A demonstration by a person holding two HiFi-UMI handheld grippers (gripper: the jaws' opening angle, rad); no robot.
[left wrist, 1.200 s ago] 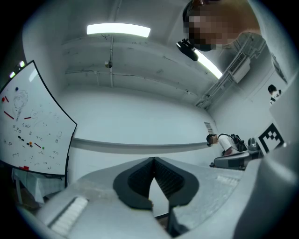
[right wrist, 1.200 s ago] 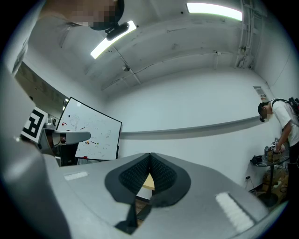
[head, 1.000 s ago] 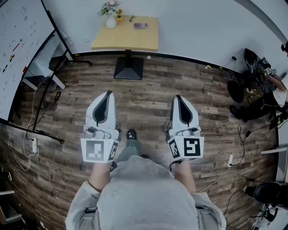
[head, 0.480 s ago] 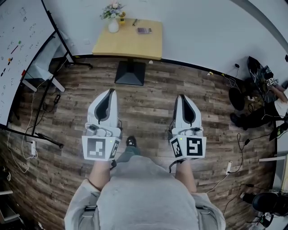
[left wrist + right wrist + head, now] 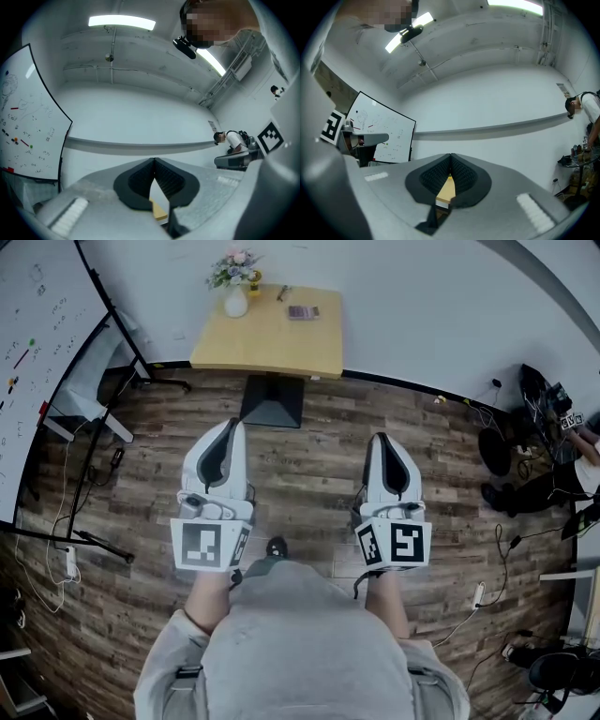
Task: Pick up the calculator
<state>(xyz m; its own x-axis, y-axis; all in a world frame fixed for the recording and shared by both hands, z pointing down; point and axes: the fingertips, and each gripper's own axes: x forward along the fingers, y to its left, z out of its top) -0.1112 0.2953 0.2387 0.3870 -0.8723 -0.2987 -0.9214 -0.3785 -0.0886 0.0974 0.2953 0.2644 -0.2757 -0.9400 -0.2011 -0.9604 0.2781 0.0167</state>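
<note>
Overhead, the calculator (image 5: 303, 312) is lying near the far edge of the wooden table (image 5: 267, 338), near a flower vase (image 5: 235, 298) and well apart from both grippers. The left gripper (image 5: 228, 425) and right gripper (image 5: 380, 438) are pointing toward it.

Left gripper view: the jaws are pressing together, empty. The whiteboard (image 5: 23, 126) is showing scribbles too small to read.

Right gripper view: the jaws are likewise clenching on nothing.

- Small, flat, rectangular dark grey-purple calculator (image 5: 303, 312); too small in the head view to make out keys or display.
- Lying flat near the far edge of the square light-wood surface (image 5: 272, 343).
- Right of the white flower vase (image 5: 236, 303), apart from it.
</note>
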